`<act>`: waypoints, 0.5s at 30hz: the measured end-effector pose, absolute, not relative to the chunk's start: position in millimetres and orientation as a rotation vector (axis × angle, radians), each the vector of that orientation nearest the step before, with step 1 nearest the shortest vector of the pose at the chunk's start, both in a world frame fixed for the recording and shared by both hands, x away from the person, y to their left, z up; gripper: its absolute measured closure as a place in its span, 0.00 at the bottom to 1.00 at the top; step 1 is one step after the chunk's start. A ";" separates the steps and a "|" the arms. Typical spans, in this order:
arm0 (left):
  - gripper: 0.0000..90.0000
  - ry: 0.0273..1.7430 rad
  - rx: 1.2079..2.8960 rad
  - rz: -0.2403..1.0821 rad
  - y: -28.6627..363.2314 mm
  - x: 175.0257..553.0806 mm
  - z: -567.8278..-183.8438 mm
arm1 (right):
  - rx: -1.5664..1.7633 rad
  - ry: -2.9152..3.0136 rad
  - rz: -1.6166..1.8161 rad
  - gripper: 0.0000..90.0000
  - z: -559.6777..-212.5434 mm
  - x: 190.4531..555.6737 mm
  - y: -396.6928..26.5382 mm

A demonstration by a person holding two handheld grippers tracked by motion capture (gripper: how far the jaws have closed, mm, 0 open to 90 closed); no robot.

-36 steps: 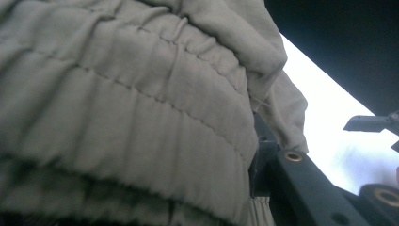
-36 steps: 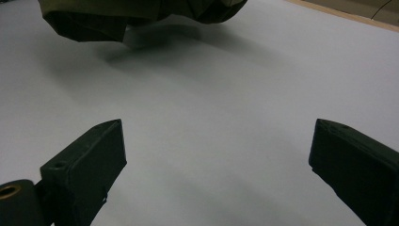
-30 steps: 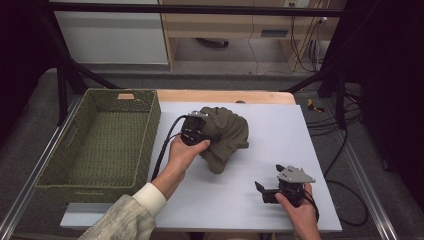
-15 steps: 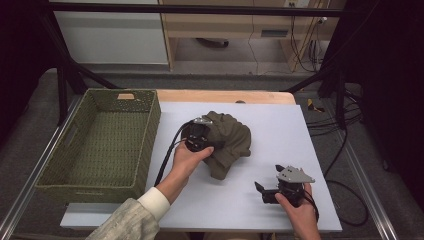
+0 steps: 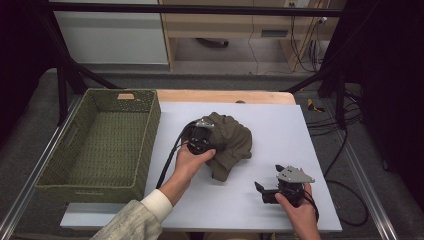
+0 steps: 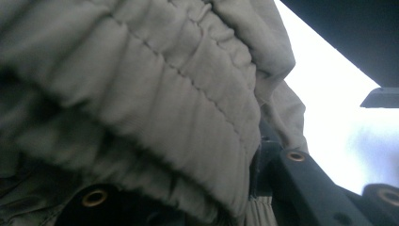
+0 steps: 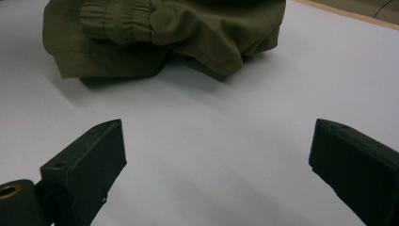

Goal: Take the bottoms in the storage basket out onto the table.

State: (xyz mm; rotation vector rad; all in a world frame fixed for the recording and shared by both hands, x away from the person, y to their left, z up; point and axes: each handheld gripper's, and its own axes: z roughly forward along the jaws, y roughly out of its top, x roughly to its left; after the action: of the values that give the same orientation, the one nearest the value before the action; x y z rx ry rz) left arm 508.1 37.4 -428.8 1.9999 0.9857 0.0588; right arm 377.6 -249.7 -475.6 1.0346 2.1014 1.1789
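Note:
A crumpled olive-green garment lies in the middle of the white table sheet. My left gripper is pressed into the garment's left side, shut on a fold of it. In the left gripper view the gathered cloth bulges over and between the jaws of the left gripper. My right gripper rests near the front right of the sheet, pointing left and open. In the right gripper view, the right gripper has bare sheet between its jaws and the garment lies farther off.
A green woven basket stands at the left of the sheet, beside the garment. The left gripper's black cable trails along the basket's right wall. Metal frame rails run down both sides of the table.
My left gripper has sunk a little toward the table with the garment in it, and the cloth has bunched up. The right hand has stayed still.

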 end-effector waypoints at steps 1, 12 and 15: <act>0.80 0.985 2.000 0.059 37.2 508.0 -429.2 | 1.033 2.102 1.178 0.05 -475.7 377.7 -249.7; 0.79 0.983 2.000 0.062 35.9 506.7 -432.9 | 1.033 2.102 1.179 0.05 -475.7 377.7 -249.5; 0.78 0.982 1.998 0.063 35.7 506.4 -433.8 | 1.033 2.102 1.179 0.05 -475.7 377.7 -249.6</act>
State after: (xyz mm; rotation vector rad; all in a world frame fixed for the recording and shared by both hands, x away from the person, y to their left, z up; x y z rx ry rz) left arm 506.4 35.7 -433.8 1.9982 0.9823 0.0631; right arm 377.7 -249.6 -475.7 1.0327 2.1017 1.1787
